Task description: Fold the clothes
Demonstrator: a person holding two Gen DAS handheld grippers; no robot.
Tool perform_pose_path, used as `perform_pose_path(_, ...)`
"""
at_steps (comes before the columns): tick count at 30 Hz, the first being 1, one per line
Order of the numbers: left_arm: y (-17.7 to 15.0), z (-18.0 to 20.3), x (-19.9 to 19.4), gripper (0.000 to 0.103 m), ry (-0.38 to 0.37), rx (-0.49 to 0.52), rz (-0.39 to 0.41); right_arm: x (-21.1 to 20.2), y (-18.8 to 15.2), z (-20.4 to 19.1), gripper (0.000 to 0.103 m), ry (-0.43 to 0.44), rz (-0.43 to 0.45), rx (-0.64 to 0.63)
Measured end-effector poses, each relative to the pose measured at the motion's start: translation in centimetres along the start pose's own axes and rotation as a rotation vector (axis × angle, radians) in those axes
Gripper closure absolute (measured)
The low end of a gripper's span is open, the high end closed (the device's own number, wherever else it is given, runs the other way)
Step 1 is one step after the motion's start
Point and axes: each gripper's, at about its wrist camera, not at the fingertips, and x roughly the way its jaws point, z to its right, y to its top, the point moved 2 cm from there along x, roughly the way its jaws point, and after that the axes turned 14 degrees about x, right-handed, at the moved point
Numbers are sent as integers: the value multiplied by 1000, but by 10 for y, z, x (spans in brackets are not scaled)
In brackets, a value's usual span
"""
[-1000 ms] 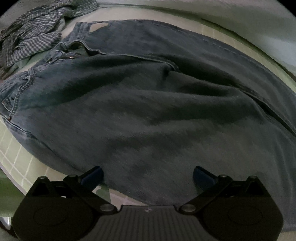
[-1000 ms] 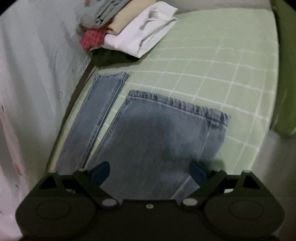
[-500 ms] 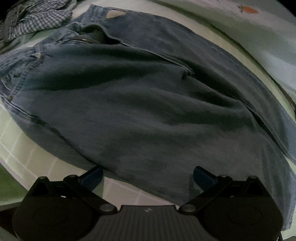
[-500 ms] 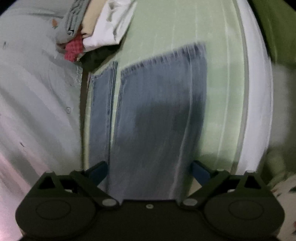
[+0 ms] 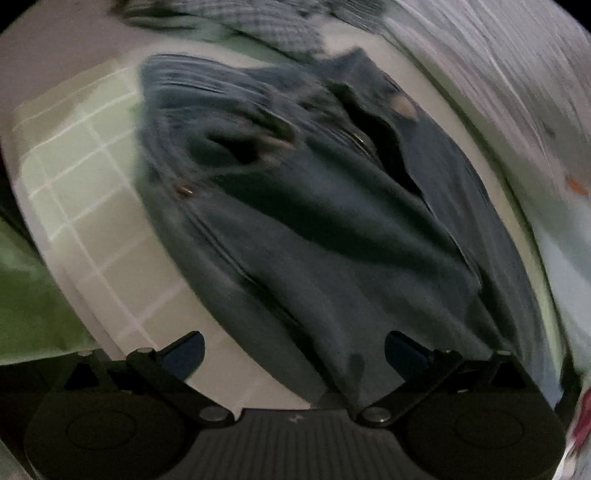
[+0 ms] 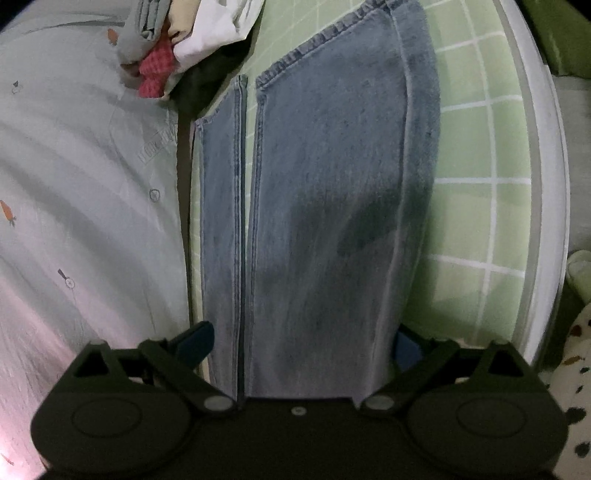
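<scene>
A pair of blue jeans (image 5: 332,221) lies spread on a green checked bed sheet (image 5: 81,166). Its waist and metal button (image 5: 360,138) sit at the far end of the blurred left wrist view. My left gripper (image 5: 295,350) hovers over the thigh part, jaws wide and open, nothing pinched. In the right wrist view the wide trouser leg (image 6: 332,184) and a narrower strip of leg (image 6: 221,184) run away toward their hems. My right gripper (image 6: 301,343) is open above them, its fingers either side of the legs without pressing.
A crumpled checked shirt (image 5: 266,33) lies beyond the waistband. A stack of folded clothes (image 6: 207,29) sits past the hems. A pale printed quilt (image 6: 74,166) borders the jeans on the left, and the bed's edge (image 6: 546,184) runs along the right.
Both views have swung and rolled. The left gripper has moved along the jeans toward the waist. The right gripper has turned to line up with the legs, closer above them.
</scene>
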Motion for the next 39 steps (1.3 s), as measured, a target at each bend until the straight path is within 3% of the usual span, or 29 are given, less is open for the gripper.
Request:
perform_pose_path(10,41,-47,-12,3,129,-92,133,-4,1,7,2,34,63,28)
perform_pose_path(13,60,-56,-11,3,182,-73,159,-8,6,4,2,23,134,10)
perform_pose_path(16,70,-68,-10,8,191,-140,182,-9,15,-5,6,-11,217,-16)
perform_pose_path(18,75,-75,-9,27,179,-203,193,-10,23,-9,24,-49,276,-21)
perform_pose_path(20,77,-74,-8,36,177,-209,196,-11,32,-9,59,-66,305,17)
perform_pose_path(21,78,-72,-8,48,171,-197,200,-12,36,-7,65,-53,308,51)
perform_pose_path(23,78,-66,-9,55,189,-179,213,-16,40,-5,100,1,313,86)
perform_pose_path(24,78,-64,-11,63,196,-172,222,-19,41,-6,99,23,324,79)
perform_pose_path(26,77,-61,-16,69,208,-190,245,-29,37,-15,100,39,352,30)
perform_pose_path(27,76,-60,-20,98,235,-207,263,-34,35,-21,100,46,360,6)
perform_pose_path(29,76,-55,-31,94,334,-190,294,-45,32,-32,100,58,368,-36)
perform_pose_path(35,66,-38,-64,94,340,-126,356,-86,26,-56,100,68,377,-138)
perform_pose_path(39,60,-34,-100,94,326,-175,403,-120,24,-76,100,111,373,-155)
